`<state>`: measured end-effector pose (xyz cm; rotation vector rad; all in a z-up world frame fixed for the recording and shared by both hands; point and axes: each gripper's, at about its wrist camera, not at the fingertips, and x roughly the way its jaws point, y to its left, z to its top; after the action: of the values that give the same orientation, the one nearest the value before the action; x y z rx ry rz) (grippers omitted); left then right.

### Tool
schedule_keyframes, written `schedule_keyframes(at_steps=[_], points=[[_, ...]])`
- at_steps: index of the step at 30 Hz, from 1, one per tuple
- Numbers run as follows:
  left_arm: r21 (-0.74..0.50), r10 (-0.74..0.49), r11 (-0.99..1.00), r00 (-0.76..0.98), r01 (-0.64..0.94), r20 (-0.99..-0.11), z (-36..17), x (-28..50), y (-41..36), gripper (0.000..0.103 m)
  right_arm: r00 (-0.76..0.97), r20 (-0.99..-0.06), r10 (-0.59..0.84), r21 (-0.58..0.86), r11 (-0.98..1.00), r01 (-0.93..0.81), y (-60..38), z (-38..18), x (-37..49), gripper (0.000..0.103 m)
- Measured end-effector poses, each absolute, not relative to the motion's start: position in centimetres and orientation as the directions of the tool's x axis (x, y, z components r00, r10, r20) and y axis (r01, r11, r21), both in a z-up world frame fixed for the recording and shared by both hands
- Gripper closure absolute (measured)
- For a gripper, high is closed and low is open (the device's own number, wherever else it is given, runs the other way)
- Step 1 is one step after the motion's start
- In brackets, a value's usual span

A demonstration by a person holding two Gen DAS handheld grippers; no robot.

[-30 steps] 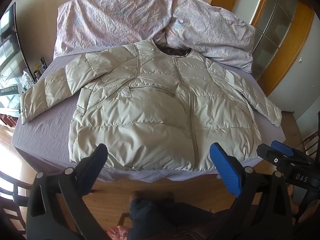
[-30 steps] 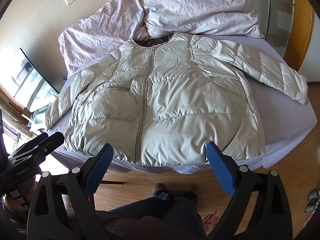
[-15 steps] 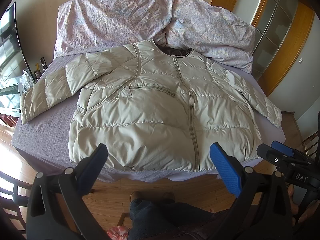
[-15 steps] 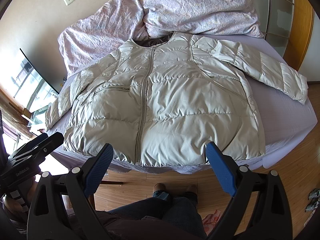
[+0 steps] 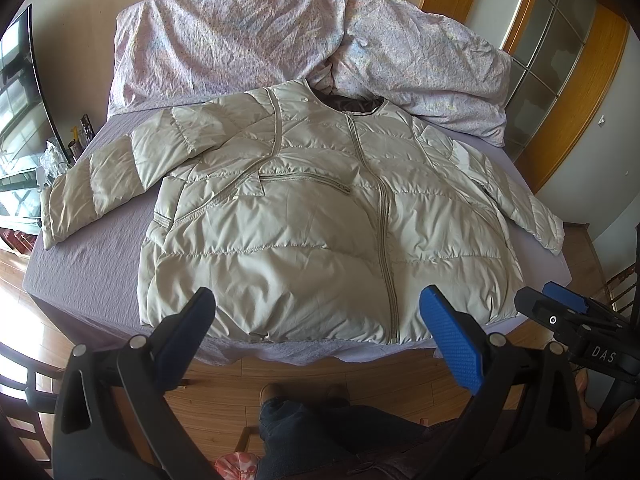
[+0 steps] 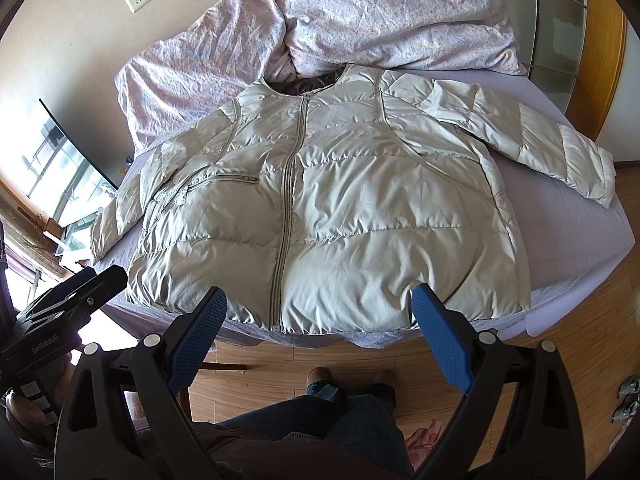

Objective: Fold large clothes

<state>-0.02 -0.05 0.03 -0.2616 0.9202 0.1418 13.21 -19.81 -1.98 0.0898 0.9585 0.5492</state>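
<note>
A pale beige quilted puffer jacket (image 5: 320, 220) lies flat, front up and zipped, filling the middle of both frames, sleeves spread toward left and right edges, collar toward the top.

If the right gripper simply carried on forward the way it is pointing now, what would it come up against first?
Most likely the bottom hem of the puffer jacket. The right gripper is open, holding nothing, aimed at the hem just right of the zipper, near the edge of the bed. Depth is unclear, so this is a judgement.
</note>
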Motion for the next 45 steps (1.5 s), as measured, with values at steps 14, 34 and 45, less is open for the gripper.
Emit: schedule_keyframes(at_steps=[14, 34, 45], points=[[-0.162, 0.009, 0.959, 0.599, -0.231, -0.800, 0.0, 0.0, -0.1, 0.002, 0.450, -0.751, 0.483, 0.311, 0.860, -0.404, -19.8, -2.0, 13.2, 0.007], [-0.162, 0.010, 0.959, 0.599, -0.232, -0.801, 0.0, 0.0, -0.1, 0.002, 0.449, -0.751, 0.484, 0.313, 0.860, -0.404, -19.8, -2.0, 13.4, 0.007], [-0.162, 0.007, 0.959, 0.593, -0.232, -0.805, 0.1, 0.4, 0.2, 0.002, 0.446, -0.753, 0.483, 0.321, 0.862, -0.392, -19.7, -2.2, 14.8, 0.007]])
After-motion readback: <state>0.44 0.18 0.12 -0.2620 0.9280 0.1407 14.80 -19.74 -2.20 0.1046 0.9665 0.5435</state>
